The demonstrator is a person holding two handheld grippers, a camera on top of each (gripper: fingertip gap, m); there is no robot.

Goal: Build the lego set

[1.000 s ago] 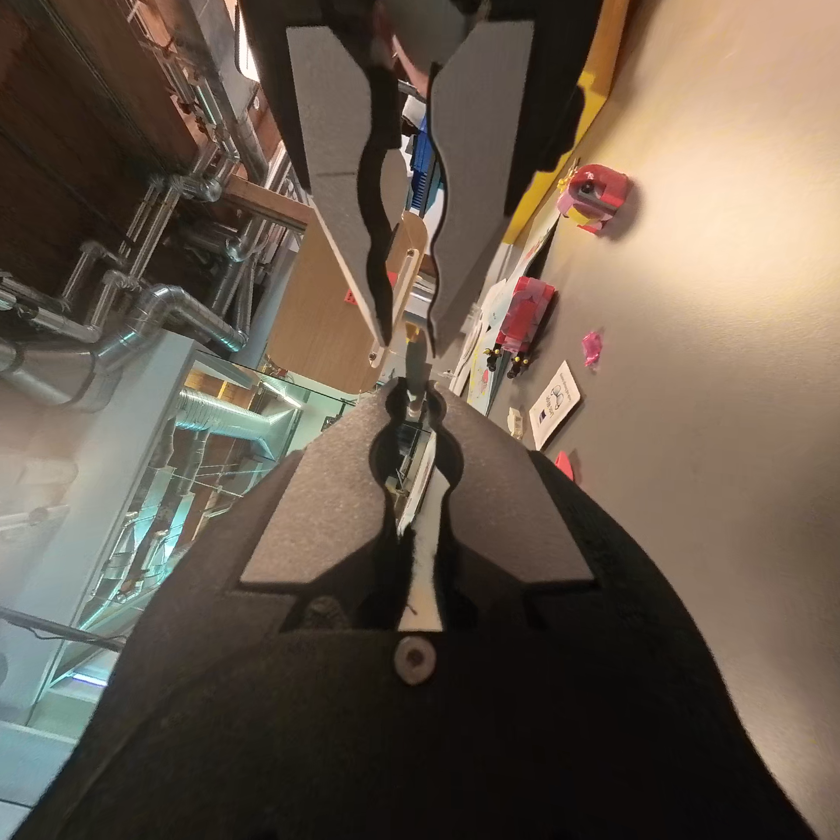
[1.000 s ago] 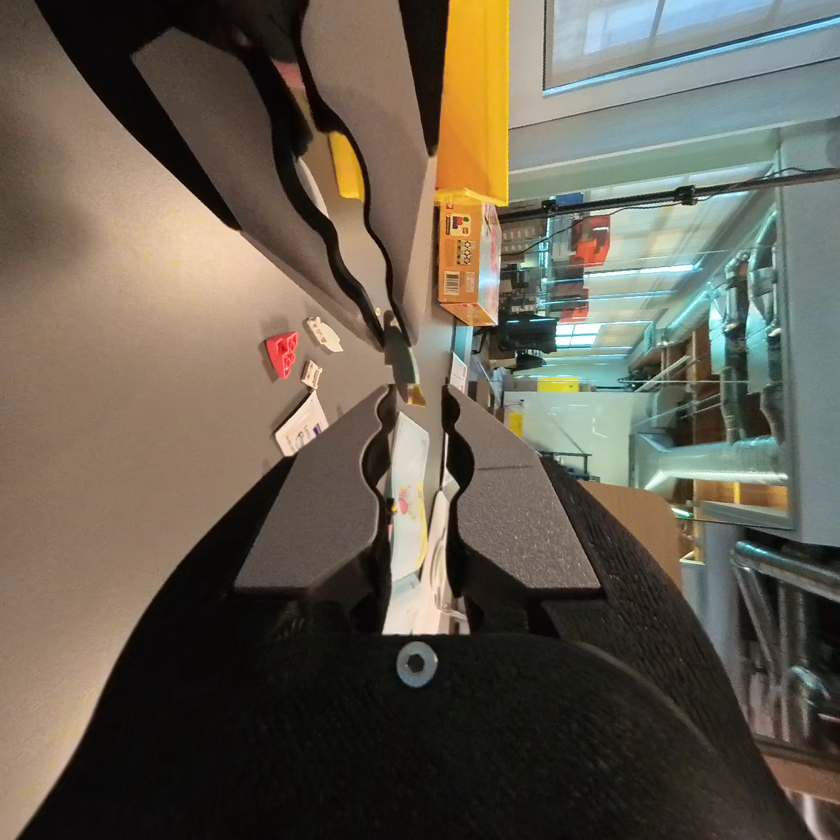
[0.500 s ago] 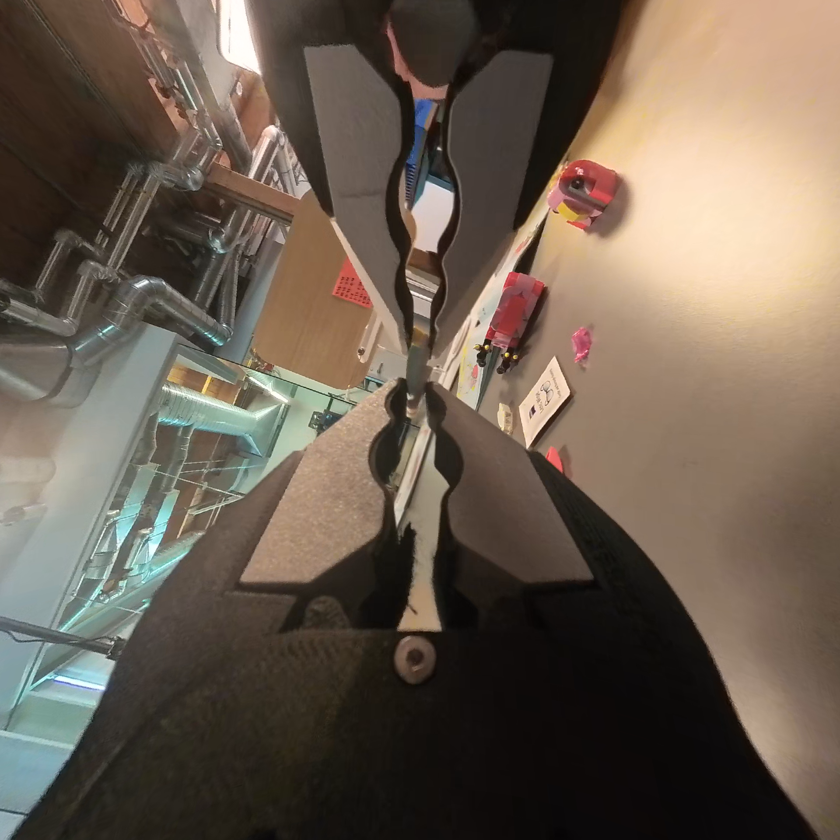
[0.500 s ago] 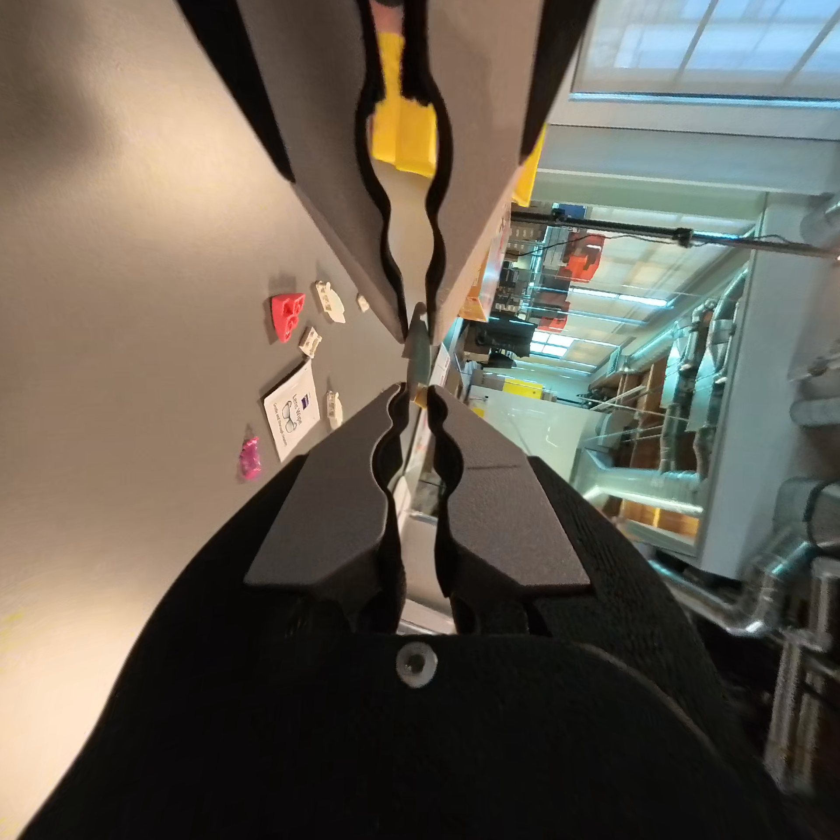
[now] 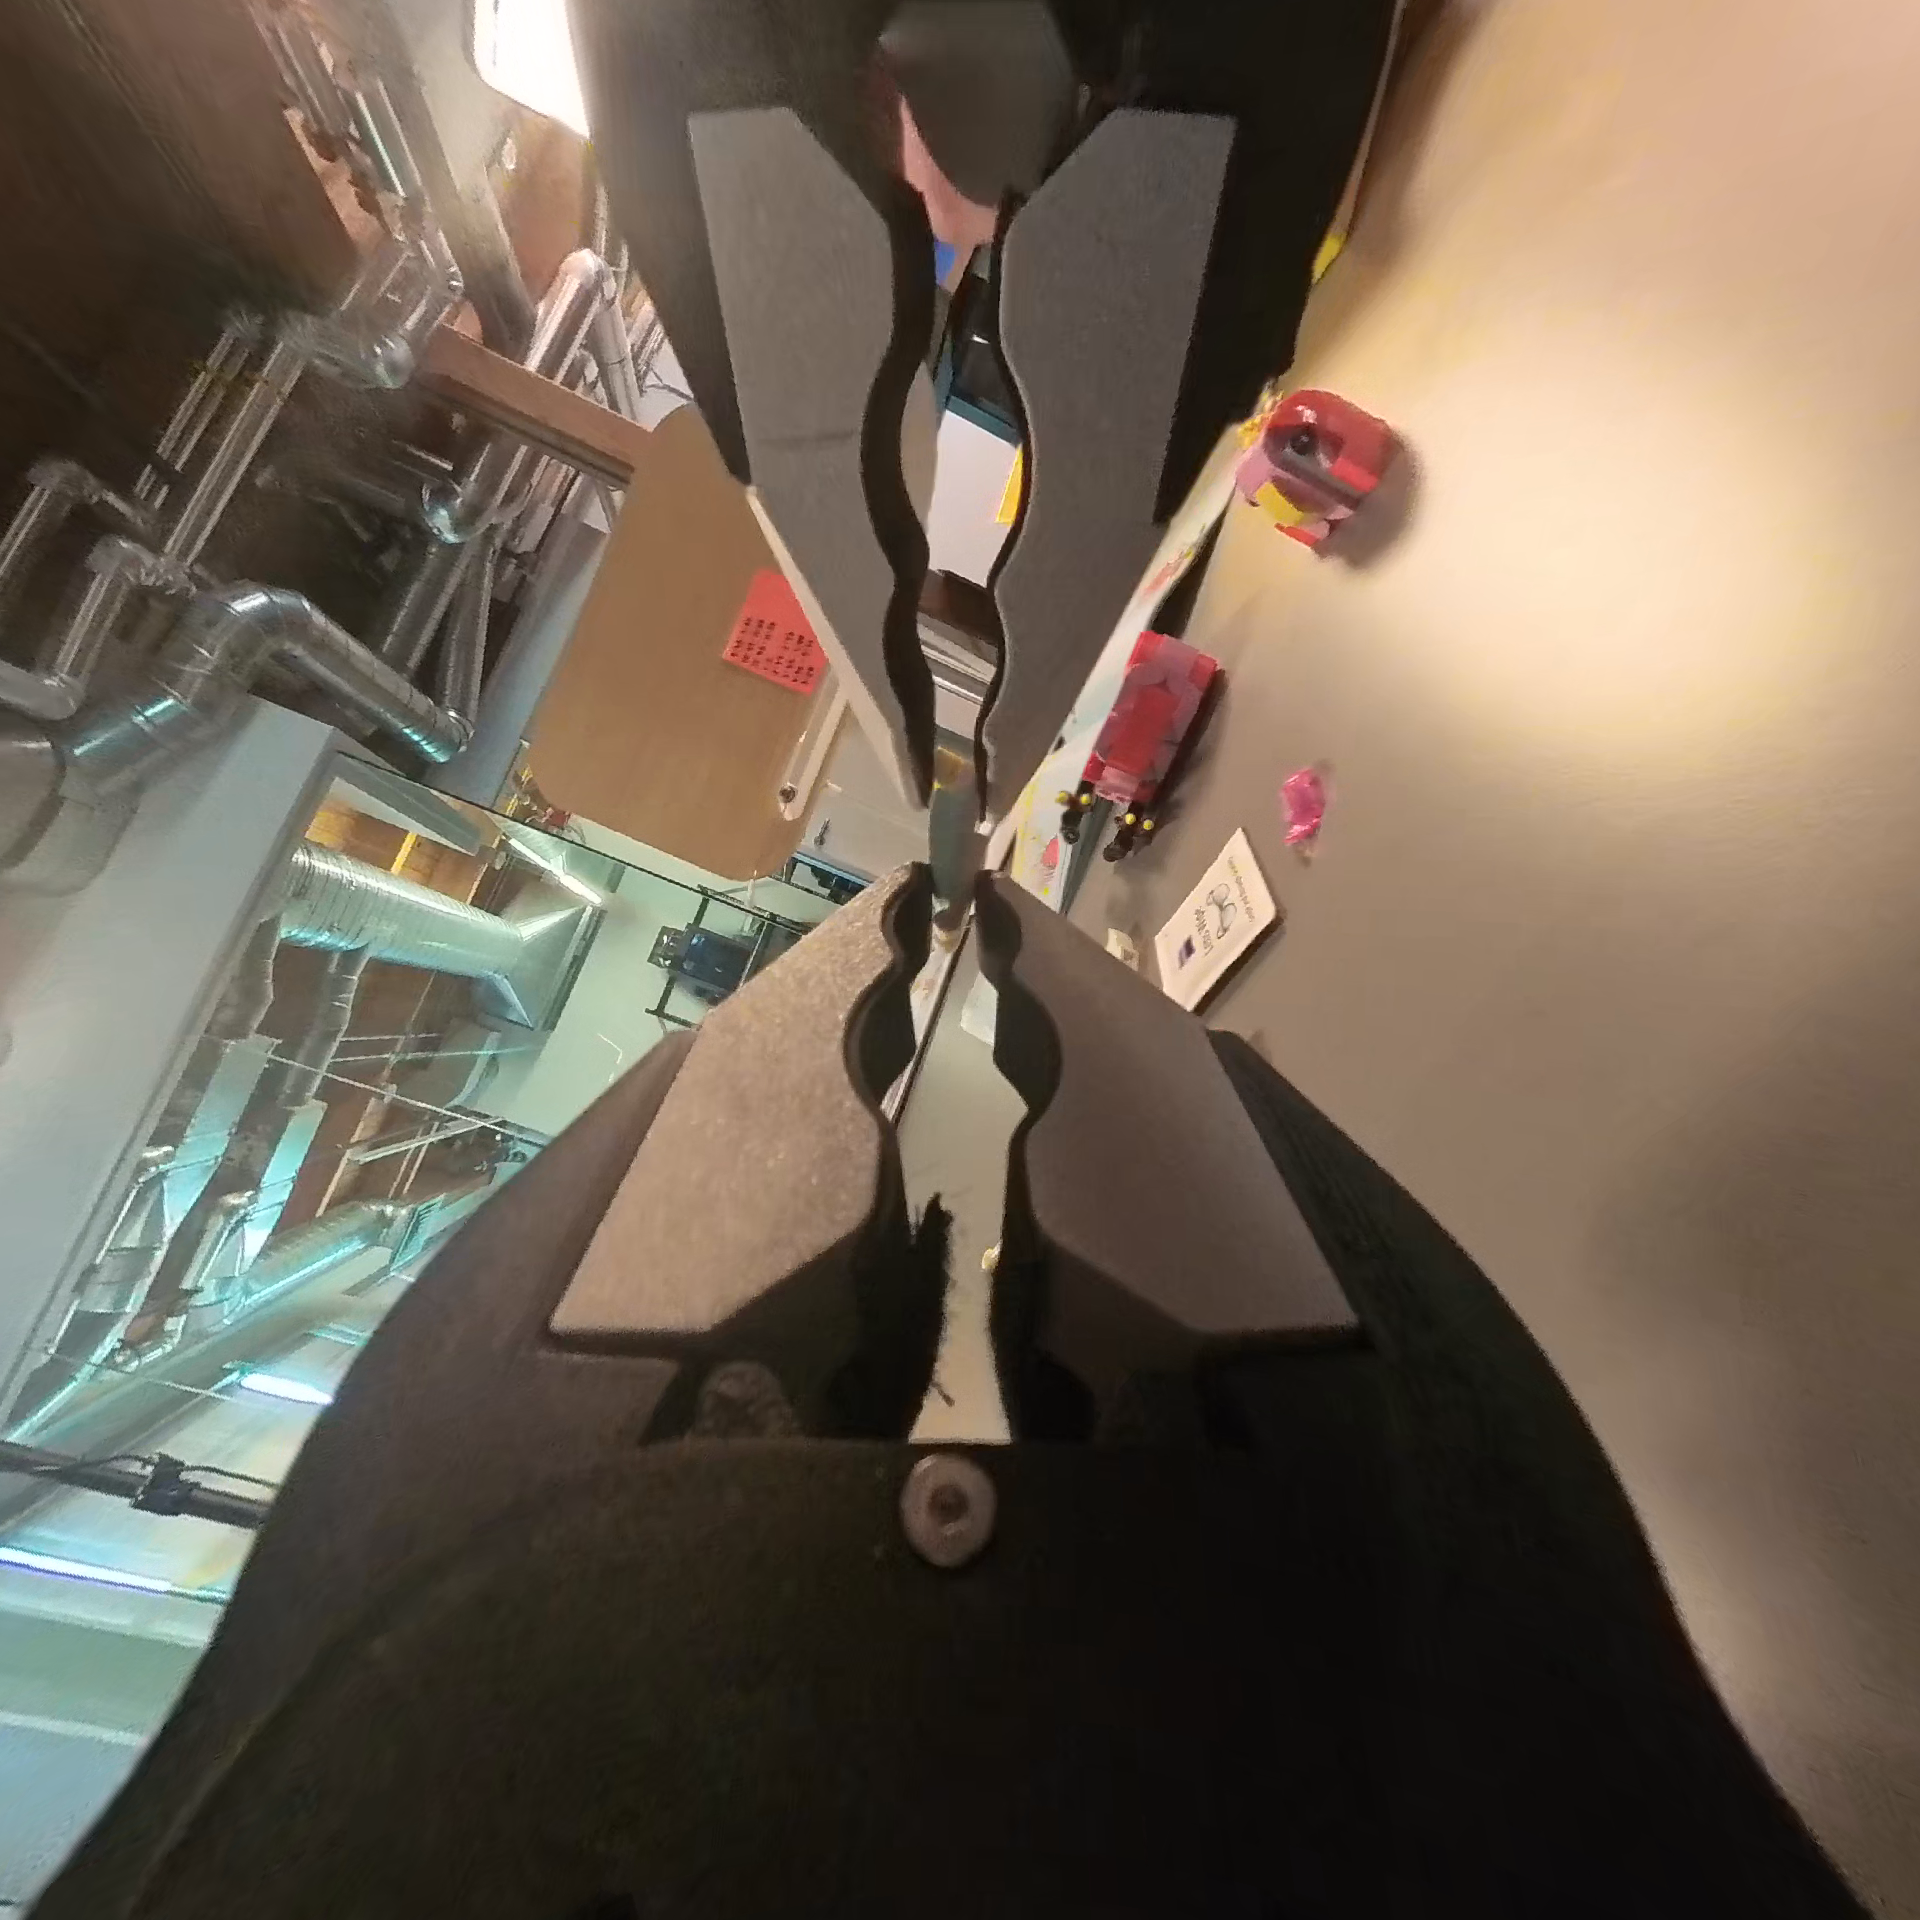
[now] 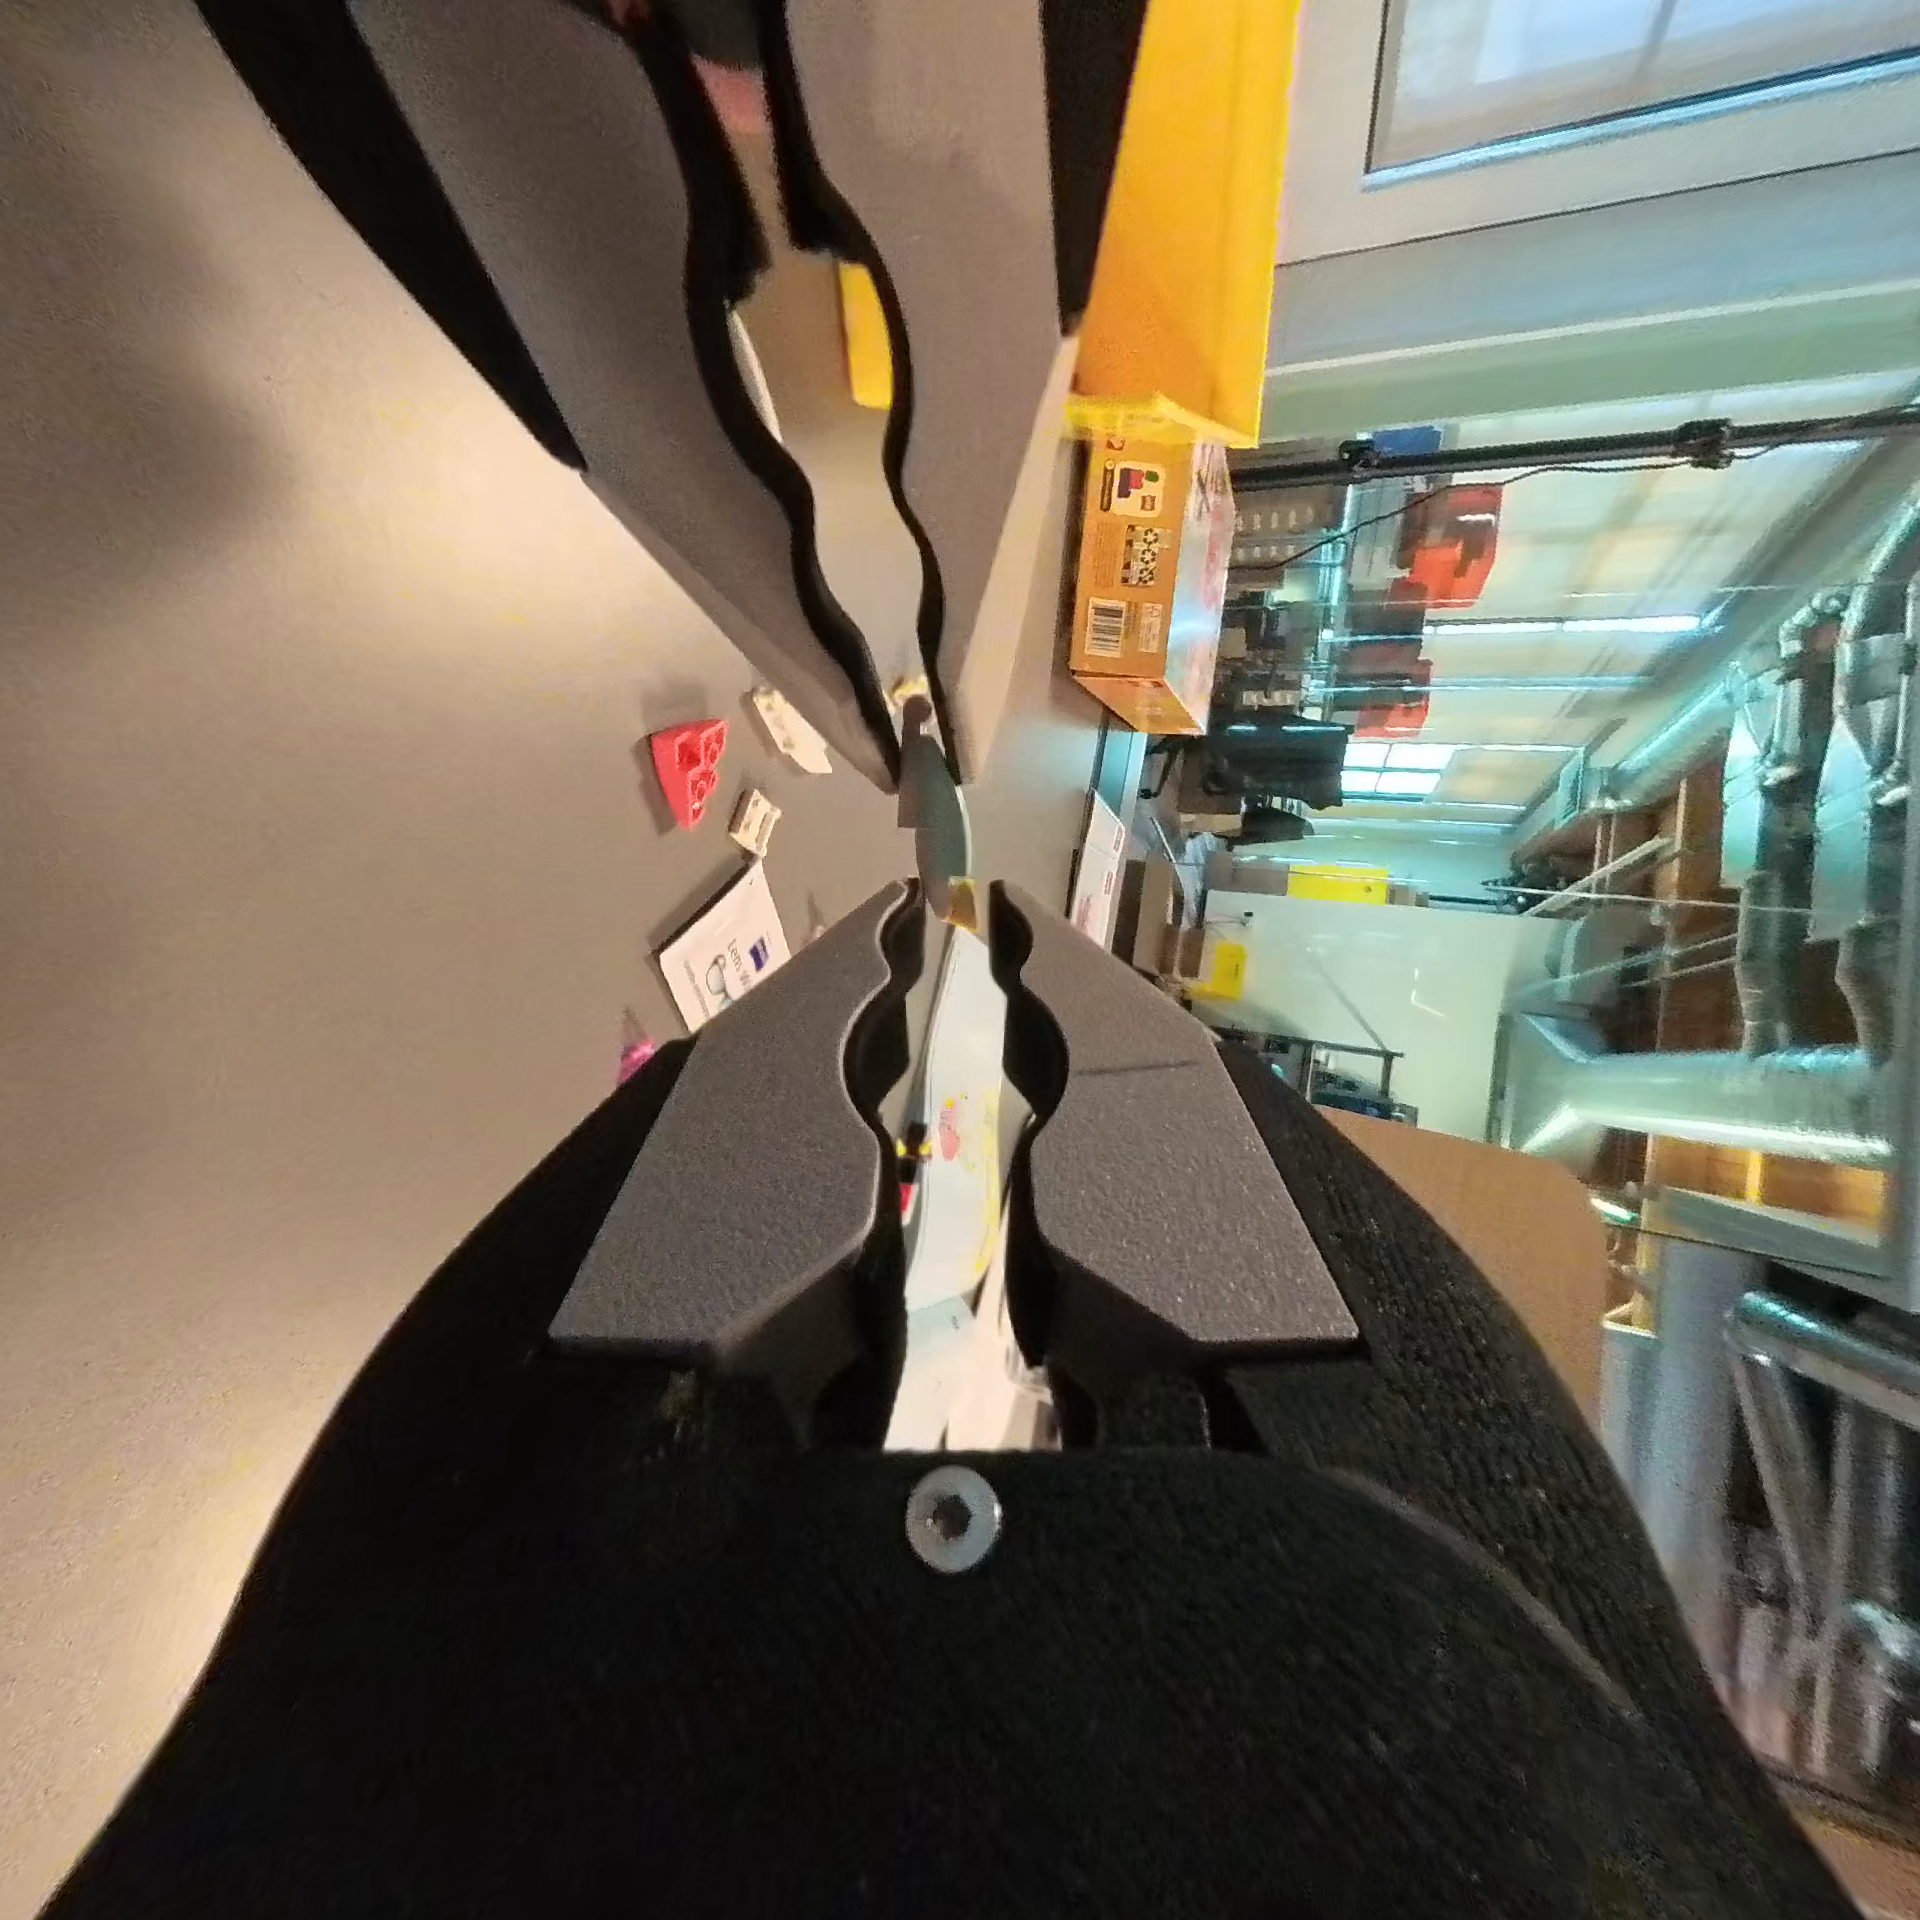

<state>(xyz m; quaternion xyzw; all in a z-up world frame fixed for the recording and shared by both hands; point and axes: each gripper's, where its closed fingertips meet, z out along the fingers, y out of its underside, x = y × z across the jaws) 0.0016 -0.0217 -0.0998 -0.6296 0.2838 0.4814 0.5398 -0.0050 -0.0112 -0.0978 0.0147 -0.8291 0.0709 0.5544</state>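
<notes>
both grippers met tip to tip over the grey table; left gripper pinched one end of a small grey-green piece; right gripper had narrowly parted jaws, its pads clear of the piece's tan end; red brick nearby

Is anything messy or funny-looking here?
Nothing looks broken or spilled. Toy bricks lie scattered on the grey table: a red wedge, white bits, a pink piece. Oddest: a little grey-green piece up in the air, pinched by the left gripper, its tan end between the right gripper's parted fingertips.
</notes>
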